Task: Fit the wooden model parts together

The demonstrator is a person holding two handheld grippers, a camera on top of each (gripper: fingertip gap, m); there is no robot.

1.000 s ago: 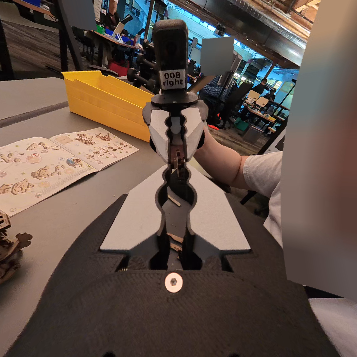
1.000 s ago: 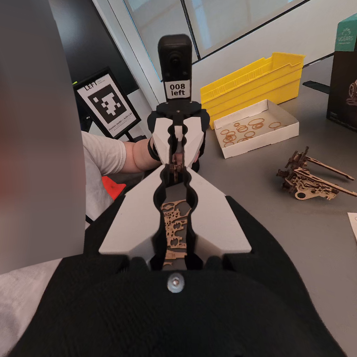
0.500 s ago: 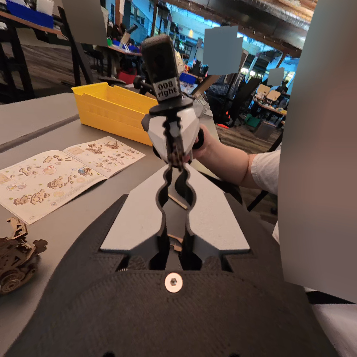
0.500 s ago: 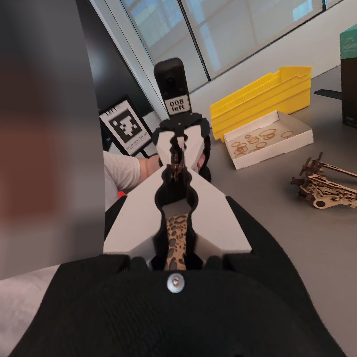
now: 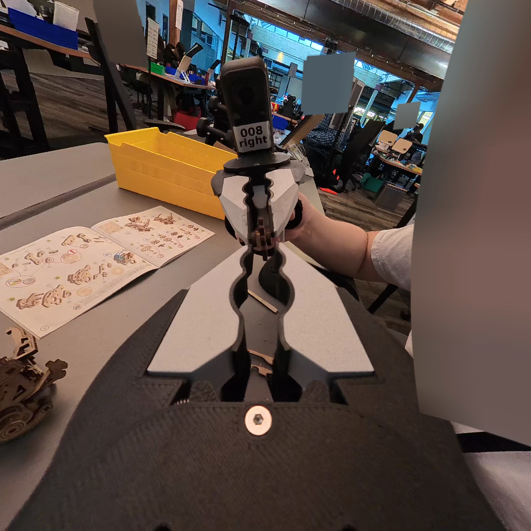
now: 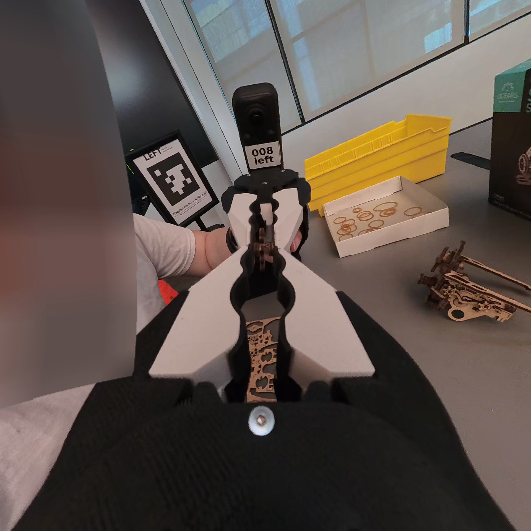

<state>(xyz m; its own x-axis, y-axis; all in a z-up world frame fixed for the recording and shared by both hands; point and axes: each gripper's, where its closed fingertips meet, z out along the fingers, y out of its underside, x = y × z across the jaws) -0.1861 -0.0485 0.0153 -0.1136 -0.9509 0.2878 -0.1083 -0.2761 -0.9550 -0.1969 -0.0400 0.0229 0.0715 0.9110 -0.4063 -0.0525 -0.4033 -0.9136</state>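
My left gripper (image 5: 263, 251) and my right gripper (image 6: 262, 253) are held above the grey table (image 5: 172, 287), pointing at each other tip to tip. Each is shut on a small toothed wooden part. The right gripper's part (image 5: 260, 234) shows between its fingers in the left wrist view. The left gripper's upright gear piece (image 6: 262, 233) shows in the right wrist view and meets the crosswise piece (image 6: 263, 247) in my right tips. Whether the two parts are joined is hidden by the fingers. The right gripper (image 5: 258, 238) and the left gripper (image 6: 262, 238) each show in the other's view.
An open instruction booklet (image 5: 94, 258), a yellow bin (image 5: 169, 169) and a part-built wooden model (image 5: 20, 388) lie to the left. A white tray of rubber bands (image 6: 385, 224), a wooden assembly (image 6: 474, 296), a kit box (image 6: 511, 143) and a cut-out wooden sheet (image 6: 261, 359) are on the right. Less than 4 cm separates the two grippers' tips.
Both grippers stayed tip to tip, shut on their parts. The right gripper tilted, then came back more upright. Both views shifted slightly, showing more of the model at left.
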